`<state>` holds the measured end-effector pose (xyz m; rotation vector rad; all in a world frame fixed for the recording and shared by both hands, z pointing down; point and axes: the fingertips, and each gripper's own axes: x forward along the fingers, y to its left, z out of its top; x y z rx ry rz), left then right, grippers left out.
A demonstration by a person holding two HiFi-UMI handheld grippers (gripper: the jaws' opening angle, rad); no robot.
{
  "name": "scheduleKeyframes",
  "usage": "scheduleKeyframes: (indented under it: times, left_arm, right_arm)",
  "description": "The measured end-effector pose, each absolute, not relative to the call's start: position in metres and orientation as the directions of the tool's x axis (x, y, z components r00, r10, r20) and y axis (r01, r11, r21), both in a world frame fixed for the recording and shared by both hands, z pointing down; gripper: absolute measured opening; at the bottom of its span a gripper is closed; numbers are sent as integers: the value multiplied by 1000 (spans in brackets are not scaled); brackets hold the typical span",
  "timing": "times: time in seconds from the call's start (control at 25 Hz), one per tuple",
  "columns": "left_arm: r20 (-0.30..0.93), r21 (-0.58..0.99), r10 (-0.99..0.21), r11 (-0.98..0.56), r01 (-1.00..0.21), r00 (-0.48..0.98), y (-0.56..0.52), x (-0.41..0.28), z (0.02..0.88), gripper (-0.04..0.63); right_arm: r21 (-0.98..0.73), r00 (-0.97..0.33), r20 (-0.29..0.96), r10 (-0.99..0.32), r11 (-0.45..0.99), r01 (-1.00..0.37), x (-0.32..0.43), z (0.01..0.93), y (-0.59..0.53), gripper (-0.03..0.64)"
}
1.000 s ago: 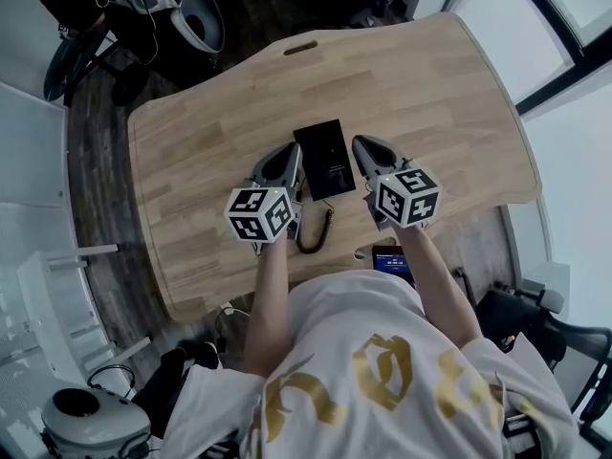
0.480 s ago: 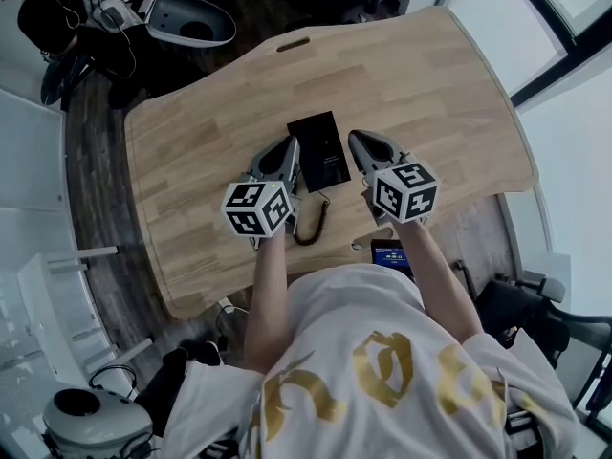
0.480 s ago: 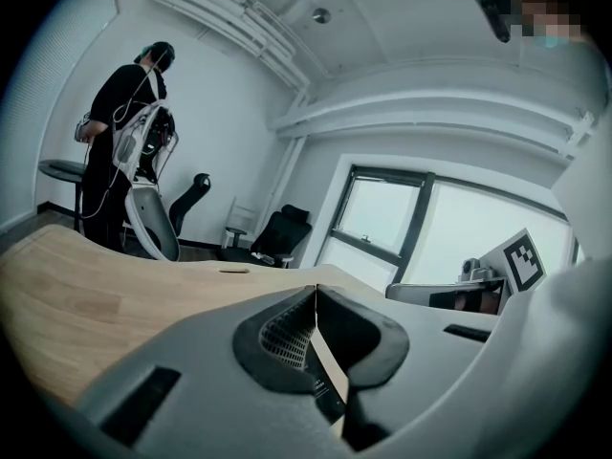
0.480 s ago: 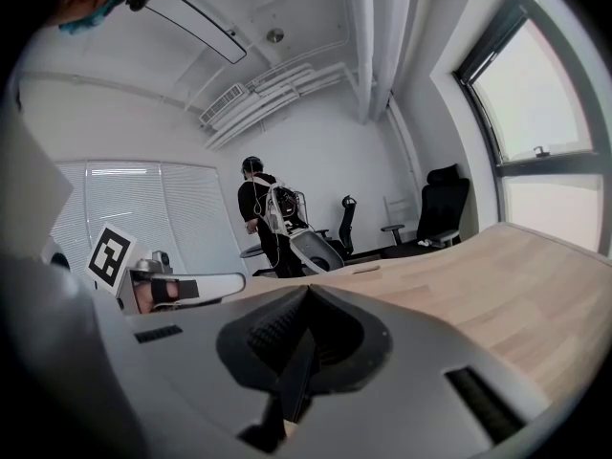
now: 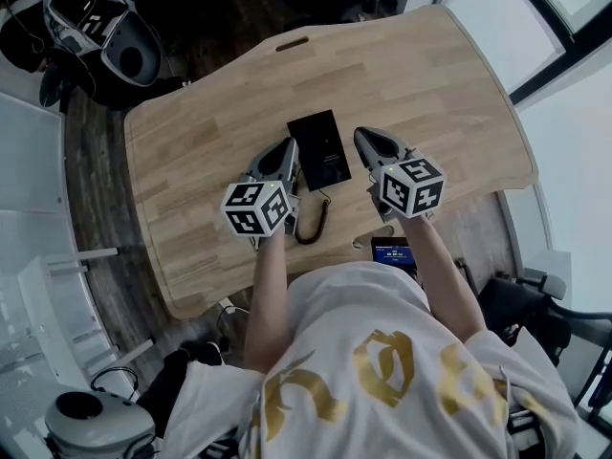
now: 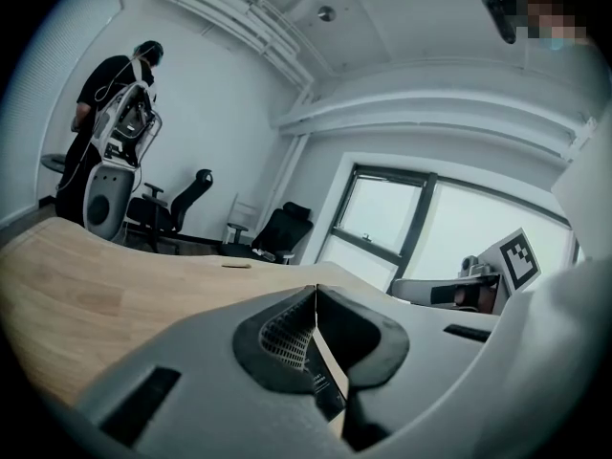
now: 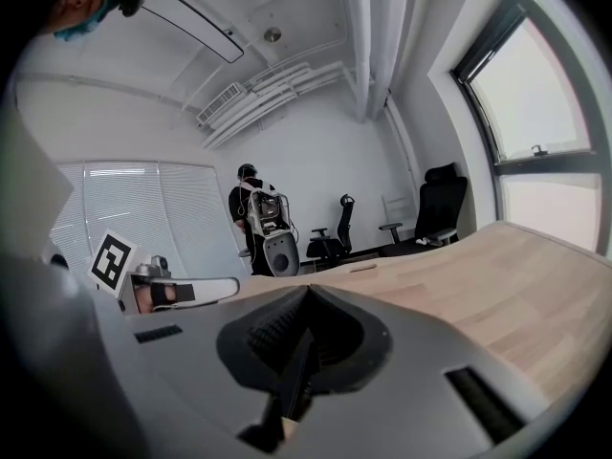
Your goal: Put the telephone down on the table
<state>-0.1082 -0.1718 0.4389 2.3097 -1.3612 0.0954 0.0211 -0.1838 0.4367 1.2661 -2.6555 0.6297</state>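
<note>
A flat black telephone lies on the wooden table, and its coiled cord loops toward the near edge. My left gripper rests just left of the phone with its jaws shut and nothing between them. On the phone's right side my right gripper is shut and empty too. Neither gripper touches the phone. In the left gripper view the shut jaws meet at the left gripper, with a dark sliver of the telephone below. The right gripper shows the same closed seam.
A small device with a blue screen sits at the table's near edge by the person's body. Beyond the far left corner a person stands with a grey rig. Office chairs line the far wall. A slot is cut near the table's far edge.
Both grippers and the telephone stay where they were. The grey rig beyond the table's far left corner has shifted left and turned.
</note>
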Motion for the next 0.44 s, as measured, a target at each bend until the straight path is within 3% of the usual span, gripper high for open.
scheduleKeyframes:
  times: [0.44]
  left_arm:
    - [291, 349, -809, -407, -844, 511, -177, -106, 443, 11]
  right_arm:
    - [-318, -640, 301, -707, 559, -766, 16, 441, -188, 12]
